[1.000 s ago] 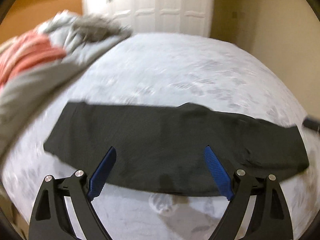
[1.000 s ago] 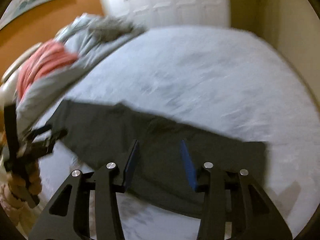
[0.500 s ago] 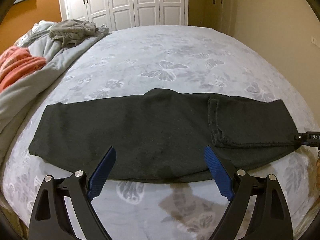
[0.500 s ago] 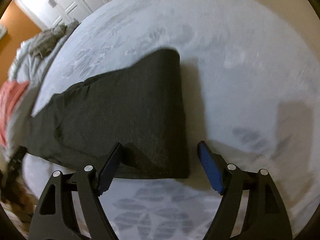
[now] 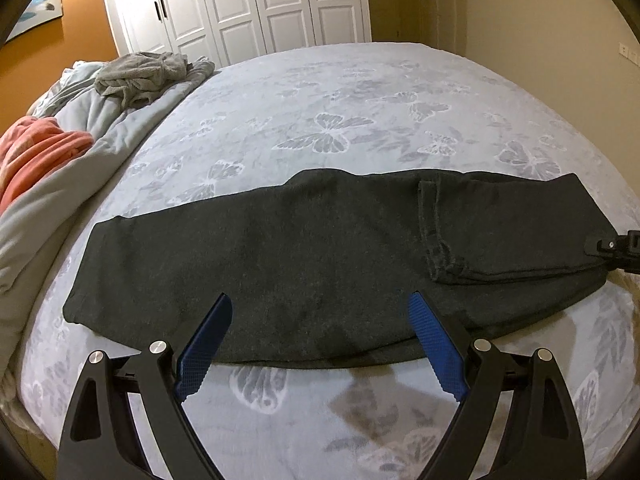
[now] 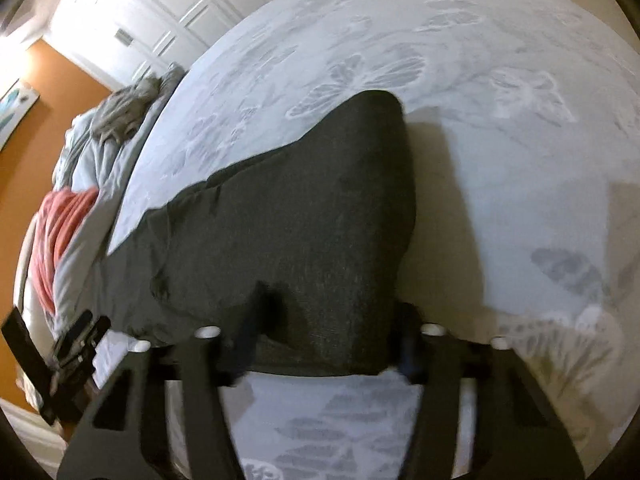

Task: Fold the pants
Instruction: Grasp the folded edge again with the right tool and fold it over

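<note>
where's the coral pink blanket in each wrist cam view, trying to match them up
Left wrist view: the coral pink blanket sits at the far left edge, about a third of the way down, on the grey bedding left of the dark pants.
Right wrist view: it is at the left edge, mid-height, with the picture rolled, beyond the pants' far end.
Shared landmark: the crumpled grey garment by the white wardrobe doors.

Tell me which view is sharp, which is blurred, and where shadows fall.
Left wrist view: sharp, the pants and blue fingers crisp, the bed bulged by the fisheye, a faint shadow on the sheet below the pants. Right wrist view: motion-blurred, its fingers smeared while closing around the pants' end, which casts a soft shadow to its right.
</note>
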Tool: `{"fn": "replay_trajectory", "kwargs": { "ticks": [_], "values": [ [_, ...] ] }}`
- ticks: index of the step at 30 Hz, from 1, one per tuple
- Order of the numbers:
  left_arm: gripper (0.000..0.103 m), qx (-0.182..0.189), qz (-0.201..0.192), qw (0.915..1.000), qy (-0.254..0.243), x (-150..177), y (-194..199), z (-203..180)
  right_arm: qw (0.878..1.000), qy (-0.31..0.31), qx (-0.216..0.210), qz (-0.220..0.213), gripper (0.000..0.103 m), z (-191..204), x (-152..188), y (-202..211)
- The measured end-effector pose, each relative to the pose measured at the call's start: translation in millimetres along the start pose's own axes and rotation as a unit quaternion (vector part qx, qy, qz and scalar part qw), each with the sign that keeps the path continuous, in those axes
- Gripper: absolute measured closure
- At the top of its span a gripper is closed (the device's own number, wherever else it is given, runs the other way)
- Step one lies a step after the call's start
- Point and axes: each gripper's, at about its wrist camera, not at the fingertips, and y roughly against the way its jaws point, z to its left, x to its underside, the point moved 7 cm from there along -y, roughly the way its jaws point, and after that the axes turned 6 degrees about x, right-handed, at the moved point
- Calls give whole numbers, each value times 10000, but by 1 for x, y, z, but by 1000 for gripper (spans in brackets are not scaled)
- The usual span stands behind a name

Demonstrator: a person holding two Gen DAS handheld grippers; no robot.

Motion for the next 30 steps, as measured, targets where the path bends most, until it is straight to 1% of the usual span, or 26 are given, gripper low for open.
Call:
{"fn": "replay_trajectory", "kwargs": {
  "ticks": [2,3,4,5,6,8,11,13,14,15,16,18,20,21,22,23,24,25,26,27,28,29,30],
  "values": [
    [16,-2,-9,10000,14,0,0,1,9998,-110,-132,78,52,-2,0,-4],
    [16,-5,-35,10000,37,-1,1,3,9995,-202,-234,61,47,-2,0,-5],
    [16,1,-50,10000,60,-2,1,4,9993,-280,-253,16,48,-4,0,-5],
    [16,-2,-74,9999,106,-3,1,7,9998,-173,-103,-1,54,-1,0,-6],
    [16,-7,-93,9998,147,-3,2,9,10000,-23,-59,0,86,4,0,-4],
    [16,5,-133,9995,278,-5,4,16,9993,126,-169,-297,87,16,-9,14],
    [16,22,-238,9986,481,-8,10,27,9953,443,-121,-850,89,27,-28,55],
    [16,31,-344,9972,663,-10,16,38,9939,447,-164,-996,90,23,-35,71],
    [16,23,-374,9967,719,-11,18,41,9933,449,-110,-1062,90,18,-38,78],
    [16,-15,-403,9958,822,-11,20,48,9924,426,48,-1153,90,9,-40,84],
    [16,-25,-408,9951,896,-11,21,52,9924,426,48,-1153,90,9,-40,84],
    [16,26,-367,9932,1106,-11,20,60,9901,282,465,-1291,90,-18,-45,98],
    [16,118,-297,9911,1294,-10,17,65,9883,125,891,-1232,87,-45,-44,104],
    [16,173,-236,9900,1382,-9,14,66,9872,21,1227,-1020,77,-64,-39,97],
    [16,202,-184,9895,1423,-8,11,66,9862,-30,1484,-735,61,-79,-33,89],
    [16,228,-109,9893,1439,-7,8,64,9833,-98,1768,-419,56,-91,-28,79],
    [16,229,-75,9894,1433,-7,6,62,9723,-258,2289,-387,53,-106,-25,78],
    [16,207,-13,9900,1395,-6,4,58,9632,-267,2596,-646,53,-109,-27,88],
    [16,200,4,9905,1359,-6,3,55,9575,-149,2710,-975,53,-103,-30,100],
    [16,190,15,9916,1277,-6,1,50,9530,131,2644,-1472,52,-82,-35,117],
    [16,175,13,9927,1195,-7,1,46,9545,368,2456,-1649,44,-63,-35,122],
    [16,150,10,9937,1111,-7,0,42,9597,813,2050,-1741,39,-31,-32,121],
    [16,128,13,9943,1058,-7,-2,39,9625,1083,1817,-1700,33,-11,-27,117]
  ]
}}
